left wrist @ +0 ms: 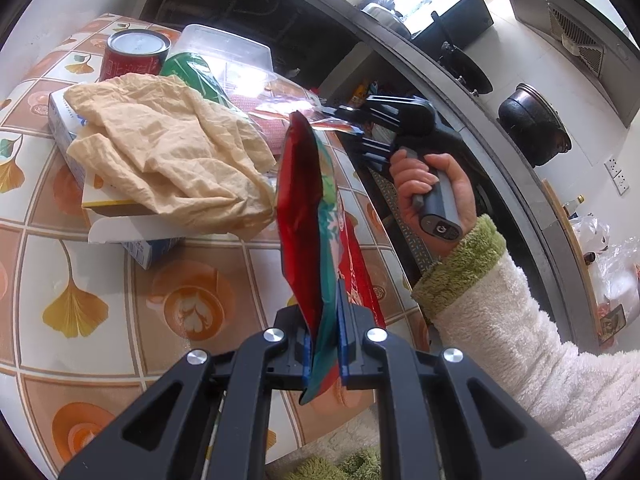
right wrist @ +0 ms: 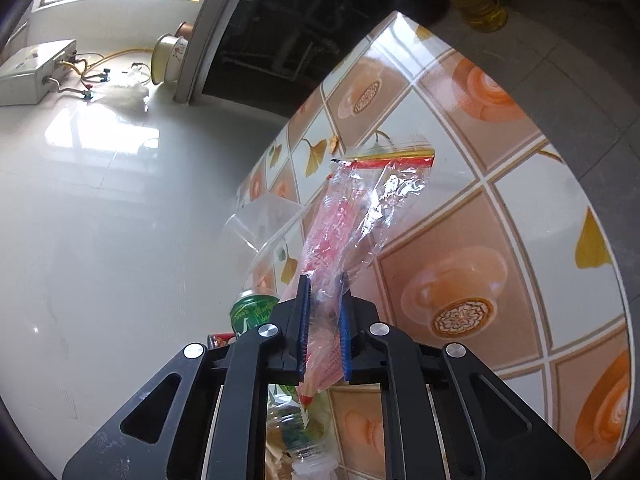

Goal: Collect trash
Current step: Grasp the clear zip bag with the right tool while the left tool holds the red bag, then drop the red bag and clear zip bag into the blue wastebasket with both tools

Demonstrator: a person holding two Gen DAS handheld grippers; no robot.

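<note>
My left gripper point(left wrist: 325, 344) is shut on a red and teal snack wrapper point(left wrist: 306, 216) and holds it upright above the patterned table point(left wrist: 100, 288). My right gripper point(right wrist: 323, 320) is shut on a clear plastic zip bag with red print point(right wrist: 360, 216) and holds it over the table point(right wrist: 480, 208). In the left wrist view the right gripper point(left wrist: 344, 124) shows past the wrapper, with the clear bag point(left wrist: 280, 100) in it. On the table lie a crumpled beige paper point(left wrist: 168, 148), a white and blue carton point(left wrist: 132, 224), a red can point(left wrist: 134, 54), a green can point(left wrist: 192, 72) and a clear plastic tub point(left wrist: 228, 46).
A dark counter edge point(left wrist: 460, 92) curves along the right, with a black pot point(left wrist: 532, 124) behind it. In the right wrist view a green can point(right wrist: 252, 308) and a plastic bottle point(right wrist: 300, 436) sit below the gripper. The tiled floor point(right wrist: 100, 220) lies to the left.
</note>
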